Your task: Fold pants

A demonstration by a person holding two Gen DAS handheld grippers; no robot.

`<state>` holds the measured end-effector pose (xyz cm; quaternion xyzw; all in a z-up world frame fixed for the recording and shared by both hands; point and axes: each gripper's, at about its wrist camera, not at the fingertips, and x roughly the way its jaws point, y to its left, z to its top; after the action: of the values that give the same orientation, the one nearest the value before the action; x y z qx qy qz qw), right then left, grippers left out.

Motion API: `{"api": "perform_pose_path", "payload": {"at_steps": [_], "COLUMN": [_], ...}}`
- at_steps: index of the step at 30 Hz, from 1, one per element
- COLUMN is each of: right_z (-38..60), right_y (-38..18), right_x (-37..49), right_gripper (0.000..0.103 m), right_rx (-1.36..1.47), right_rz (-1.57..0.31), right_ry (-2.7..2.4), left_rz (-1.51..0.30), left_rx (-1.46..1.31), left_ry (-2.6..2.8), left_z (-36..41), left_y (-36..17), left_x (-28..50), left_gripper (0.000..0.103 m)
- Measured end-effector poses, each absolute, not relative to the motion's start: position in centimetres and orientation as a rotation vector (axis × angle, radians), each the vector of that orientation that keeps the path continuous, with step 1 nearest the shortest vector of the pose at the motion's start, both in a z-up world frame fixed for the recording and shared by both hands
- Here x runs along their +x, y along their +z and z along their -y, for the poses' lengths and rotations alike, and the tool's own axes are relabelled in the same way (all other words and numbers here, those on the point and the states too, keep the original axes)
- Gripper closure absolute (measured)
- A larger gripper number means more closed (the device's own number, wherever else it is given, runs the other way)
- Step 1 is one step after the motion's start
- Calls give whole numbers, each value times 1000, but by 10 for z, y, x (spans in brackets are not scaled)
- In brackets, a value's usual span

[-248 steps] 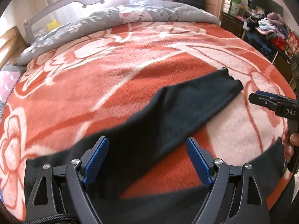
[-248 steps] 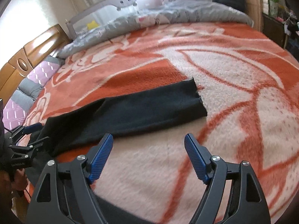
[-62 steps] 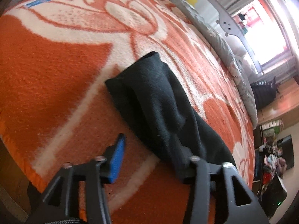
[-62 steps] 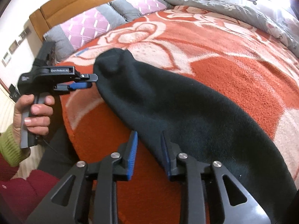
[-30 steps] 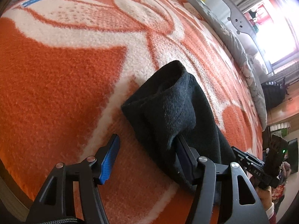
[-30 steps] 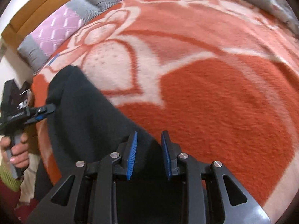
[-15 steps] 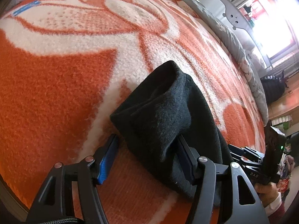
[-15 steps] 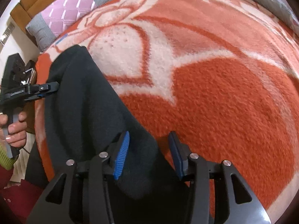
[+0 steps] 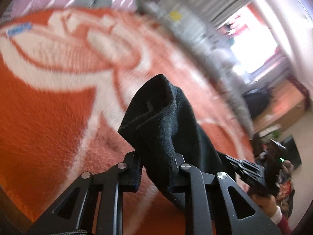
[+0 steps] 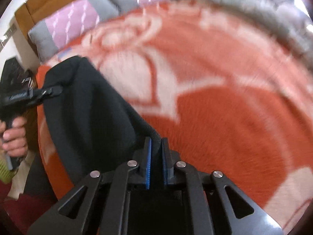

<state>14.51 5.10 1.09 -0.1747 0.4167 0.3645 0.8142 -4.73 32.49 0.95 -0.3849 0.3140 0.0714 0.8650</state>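
pants (image 9: 166,121): long axis spans both tools | left tool (image 9: 156,168): just clamped pants | right tool (image 10: 156,156): just clamped pants

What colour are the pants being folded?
Black pants, plain with no pattern; clearest in the right wrist view.
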Motion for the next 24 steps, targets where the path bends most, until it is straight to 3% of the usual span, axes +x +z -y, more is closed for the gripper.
{"api": "perform_pose_path", "payload": {"at_steps": [5,18,21,24], "right_z": [-56,-97,-93,-83], "right_y": [8,-53,-54,-41], "right_x": [141,147,150,147], "right_gripper": [94,94,88,74], "right_rx": [-432,-550,-513,-462], "right_rz": [-800,-851,-873,-870], "right_ry": [695,582,572,560], "left_rz": [-637,-858,-898,-903], "left_rx": [-756,-532,-479,-470], "left_ry": [102,271,295,323], "left_z": [-312,-330,-327,-329], "left_y": [24,-41,-51,-47], "left_x": [-62,-24,-21,-28], "left_gripper": [84,84,79,64]}}
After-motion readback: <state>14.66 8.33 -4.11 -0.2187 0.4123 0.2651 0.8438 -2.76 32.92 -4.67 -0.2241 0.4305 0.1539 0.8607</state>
